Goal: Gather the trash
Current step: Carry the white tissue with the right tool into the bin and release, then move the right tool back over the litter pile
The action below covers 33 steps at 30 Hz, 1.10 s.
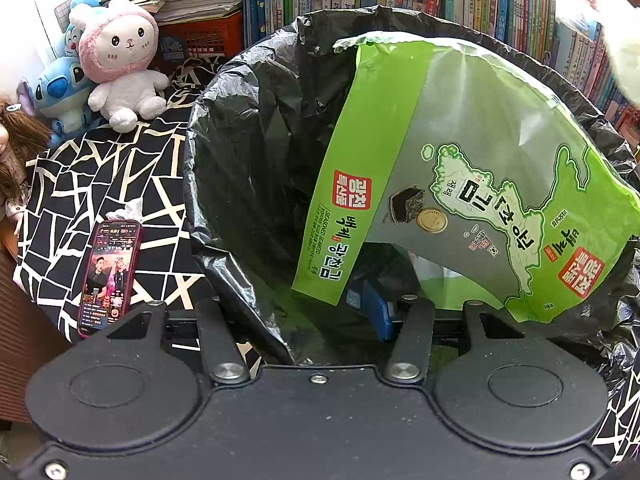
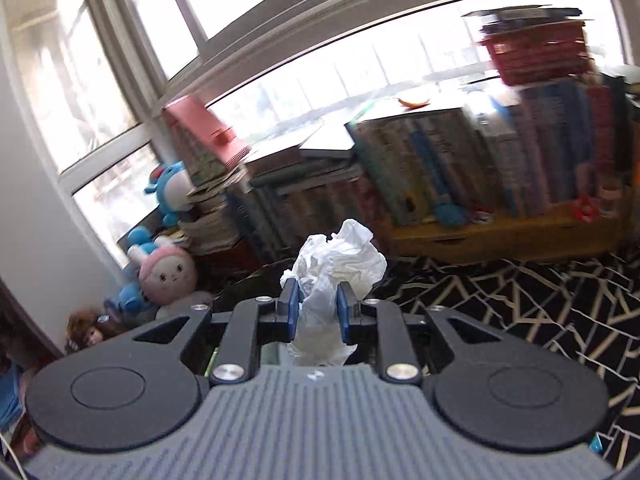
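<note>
Your right gripper point(image 2: 317, 312) is clenched on a crumpled white tissue wad point(image 2: 336, 266), lifted before blurred bookshelves point(image 2: 480, 168). Your left gripper point(image 1: 316, 316) apparently pinches the rim of the black-lined bin point(image 1: 240, 160); one finger is hidden. Inside leans a green seaweed snack bag point(image 1: 460, 168).

A green seaweed wrapper point(image 1: 472, 184) sits in a black bin liner point(image 1: 248, 128); black cloth point(image 1: 100, 176) carries white cracked lines; the crumpled tissue point(image 2: 336, 268) looks white.
</note>
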Each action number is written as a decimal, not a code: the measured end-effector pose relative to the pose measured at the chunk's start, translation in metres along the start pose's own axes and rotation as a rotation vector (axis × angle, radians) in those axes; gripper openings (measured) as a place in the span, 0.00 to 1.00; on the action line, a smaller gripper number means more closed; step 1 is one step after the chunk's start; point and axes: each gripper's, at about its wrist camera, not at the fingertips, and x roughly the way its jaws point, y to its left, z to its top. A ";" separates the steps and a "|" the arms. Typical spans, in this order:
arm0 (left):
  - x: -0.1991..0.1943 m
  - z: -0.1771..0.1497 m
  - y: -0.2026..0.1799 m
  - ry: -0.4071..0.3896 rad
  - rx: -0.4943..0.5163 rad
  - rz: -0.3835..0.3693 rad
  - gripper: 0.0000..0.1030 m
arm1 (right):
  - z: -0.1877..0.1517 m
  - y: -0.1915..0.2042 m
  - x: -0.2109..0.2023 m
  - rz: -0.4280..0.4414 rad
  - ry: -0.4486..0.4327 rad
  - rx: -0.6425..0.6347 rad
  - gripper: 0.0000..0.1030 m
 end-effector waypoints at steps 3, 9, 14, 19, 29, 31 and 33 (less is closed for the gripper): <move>0.000 0.000 0.000 -0.001 0.004 0.002 0.49 | -0.005 0.014 0.018 0.017 0.040 -0.042 0.28; 0.000 0.000 -0.001 0.000 0.006 0.001 0.49 | -0.012 0.018 0.037 0.028 0.085 -0.043 0.47; 0.000 0.000 -0.001 -0.001 0.006 0.002 0.49 | -0.013 0.013 0.038 0.030 0.087 -0.009 0.75; 0.000 0.000 -0.001 -0.001 0.005 0.001 0.50 | -0.013 0.005 0.025 -0.005 0.060 0.008 0.80; -0.002 0.000 -0.001 0.001 0.012 0.004 0.51 | -0.031 -0.043 -0.008 -0.189 0.036 0.032 0.91; -0.002 0.000 -0.001 0.000 0.015 0.007 0.51 | -0.040 -0.058 -0.013 -0.236 0.041 0.058 0.91; -0.002 0.000 -0.002 -0.001 0.016 0.010 0.51 | -0.049 -0.074 -0.020 -0.278 0.050 0.090 0.91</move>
